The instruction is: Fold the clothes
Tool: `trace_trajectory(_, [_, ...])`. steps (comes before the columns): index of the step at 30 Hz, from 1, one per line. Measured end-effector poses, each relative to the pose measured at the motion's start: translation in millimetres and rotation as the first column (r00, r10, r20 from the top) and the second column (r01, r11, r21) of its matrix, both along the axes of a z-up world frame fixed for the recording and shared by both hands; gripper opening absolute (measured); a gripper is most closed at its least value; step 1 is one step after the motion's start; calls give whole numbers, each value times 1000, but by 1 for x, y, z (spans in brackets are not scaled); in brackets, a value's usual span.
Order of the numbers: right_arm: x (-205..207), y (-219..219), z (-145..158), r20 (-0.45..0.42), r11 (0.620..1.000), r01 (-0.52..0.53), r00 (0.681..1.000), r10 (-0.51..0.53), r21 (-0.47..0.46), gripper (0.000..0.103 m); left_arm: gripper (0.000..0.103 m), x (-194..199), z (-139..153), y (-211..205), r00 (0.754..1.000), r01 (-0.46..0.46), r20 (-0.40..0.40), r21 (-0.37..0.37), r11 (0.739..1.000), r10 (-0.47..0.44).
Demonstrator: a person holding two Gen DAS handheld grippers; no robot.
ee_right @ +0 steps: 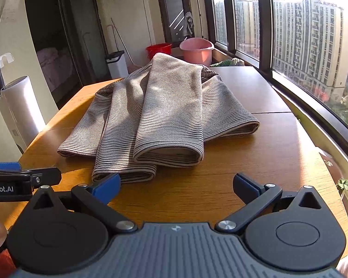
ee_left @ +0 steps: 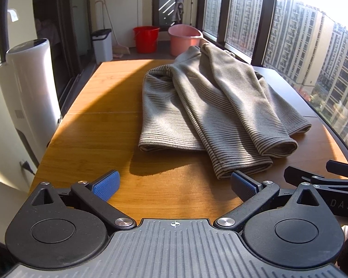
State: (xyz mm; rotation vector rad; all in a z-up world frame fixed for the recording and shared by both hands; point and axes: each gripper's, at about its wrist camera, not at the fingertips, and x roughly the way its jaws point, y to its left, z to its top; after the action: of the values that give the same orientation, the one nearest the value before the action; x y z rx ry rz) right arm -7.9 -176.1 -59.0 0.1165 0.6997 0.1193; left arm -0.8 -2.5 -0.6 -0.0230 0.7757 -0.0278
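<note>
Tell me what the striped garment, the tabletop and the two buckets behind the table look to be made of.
Striped garment: soft ribbed knit, likely a cotton blend; fine stripes, rounded limp folds, matte.
Tabletop: wood or wood-look laminate; orange-brown grain lines, smooth low sheen, visible panel seams.
Red bucket and pink bucket: moulded plastic, probably; uniform colour, thin smooth rims, slight gloss.

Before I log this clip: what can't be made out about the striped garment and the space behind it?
- Grey striped knit garment: its type and any sleeves are hidden by its own folds, in both views.
- Red plastic bucket: mostly hidden behind the garment in the right wrist view.
- Green object by the window: too small to identify.
- Wooden table: near edge hidden by the open left tongs.
</note>
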Motion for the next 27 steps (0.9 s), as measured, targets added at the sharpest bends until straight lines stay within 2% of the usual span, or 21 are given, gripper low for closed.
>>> trace_trajectory(27, [2,1,7,11,1000,3,1000,-3,-15,103,103,5,-3,0,1000,8,-30,-9,1000,-8])
